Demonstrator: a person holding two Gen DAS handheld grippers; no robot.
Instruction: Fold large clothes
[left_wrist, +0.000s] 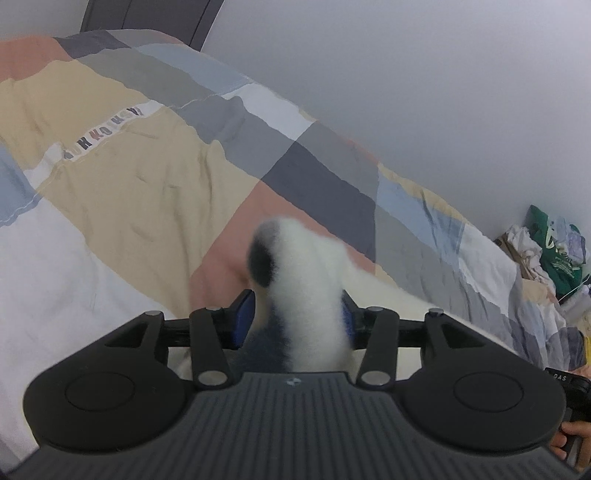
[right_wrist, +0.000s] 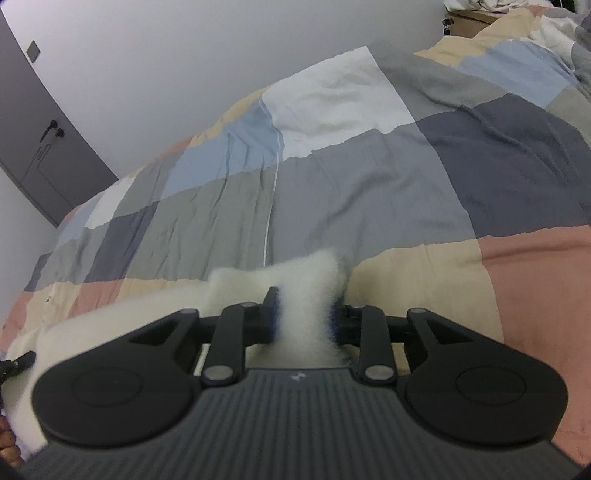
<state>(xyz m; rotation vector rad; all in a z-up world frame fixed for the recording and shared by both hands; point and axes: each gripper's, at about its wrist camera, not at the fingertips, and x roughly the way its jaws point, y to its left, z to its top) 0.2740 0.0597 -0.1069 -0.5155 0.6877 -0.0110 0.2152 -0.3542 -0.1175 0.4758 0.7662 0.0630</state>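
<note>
Left gripper (left_wrist: 295, 317) fingers clamped on a bunch of fluffy garment (left_wrist: 299, 280), white fleece with a dark patch near the top and dark blue lower down by the gripper body. Blue finger pads (left_wrist: 243, 317) press in on both sides of the fabric. Right gripper (right_wrist: 304, 317) fingers also clamped on the garment (right_wrist: 306, 295), all white here, with more of it trailing off to the lower left over the bed. Garment is held up above the bed, stretched between the 2 grippers. Bed covered by a patchwork duvet (left_wrist: 147, 177) in beige, grey, pink, blue and white, with a lettered strip (left_wrist: 99, 136). Grey door (right_wrist: 48, 155) with handle in right view; clutter pile (left_wrist: 546, 254) at far right in left view.
</note>
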